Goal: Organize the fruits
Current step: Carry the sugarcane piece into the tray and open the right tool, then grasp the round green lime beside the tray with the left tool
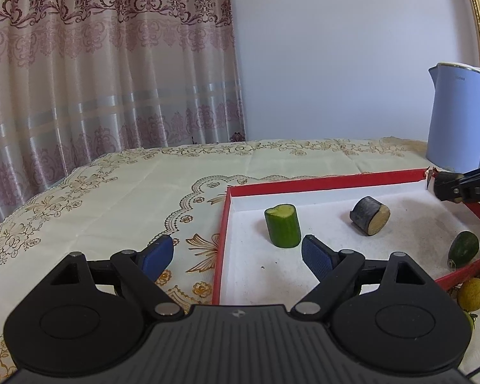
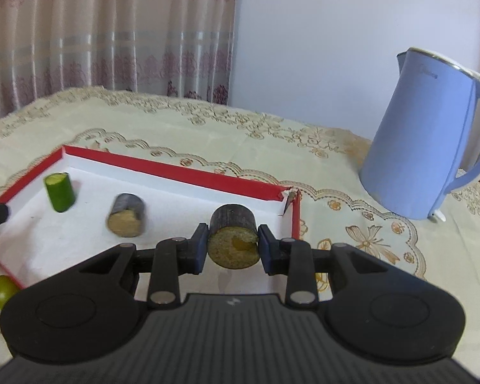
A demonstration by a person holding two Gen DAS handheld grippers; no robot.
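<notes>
**Handheld grippers, matte black, pair**

Left gripper [image 1: 236, 252]: ribbed black housing with a small pale emblem, two round disc housings, triangular cut-outs, silver pivot pins, blue textured pads [image 1: 315, 253]. Right gripper [image 2: 230, 244]: identical build, with black linkage arms, silver pins, ribbed centre plate and blue pads [image 2: 202, 246].

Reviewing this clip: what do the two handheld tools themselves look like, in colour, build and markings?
The left tool and right tool look the same: a matte black ribbed body carrying a small pale logo, two round black side housings, black linkage arms with silver pivot pins, and blue textured pads on the fingers. No sleeves, hands or arms are in view.
</notes>
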